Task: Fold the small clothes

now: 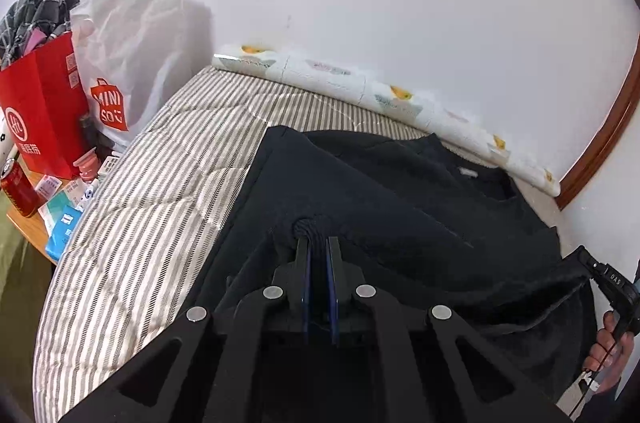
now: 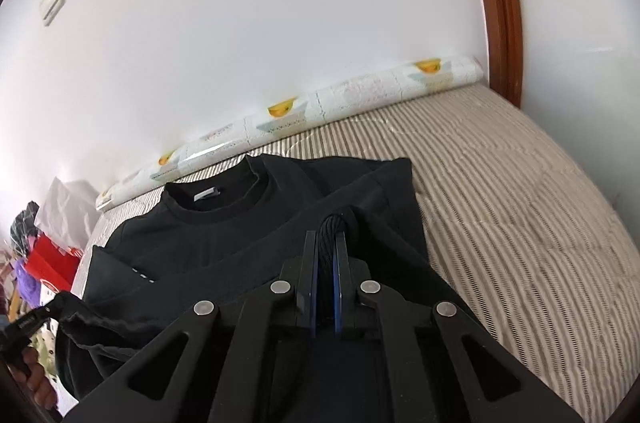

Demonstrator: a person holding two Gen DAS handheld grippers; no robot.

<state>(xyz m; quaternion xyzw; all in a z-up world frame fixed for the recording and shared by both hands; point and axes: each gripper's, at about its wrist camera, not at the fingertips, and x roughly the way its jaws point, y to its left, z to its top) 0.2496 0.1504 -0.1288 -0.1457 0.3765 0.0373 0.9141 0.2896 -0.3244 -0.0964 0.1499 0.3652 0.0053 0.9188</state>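
Observation:
A black sweatshirt [image 1: 400, 207] lies on the striped mattress [image 1: 160, 183], collar and white label toward the wall, sleeves folded in. My left gripper [image 1: 318, 243] is shut on a bunched fold of its bottom hem and holds it lifted. My right gripper [image 2: 326, 237] is shut on another bunch of the sweatshirt [image 2: 224, 231] hem, also lifted. The right gripper shows at the right edge of the left wrist view [image 1: 592, 269], and the left gripper at the left edge of the right wrist view [image 2: 56, 303], each pulling the hem taut.
A rolled patterned sheet [image 1: 360, 87] lies along the white wall. A red bag [image 1: 40, 115], a white Miniso bag [image 1: 128, 63], a can [image 1: 18, 191] and small boxes crowd a side table at left. A wooden frame [image 2: 500, 3] stands at right.

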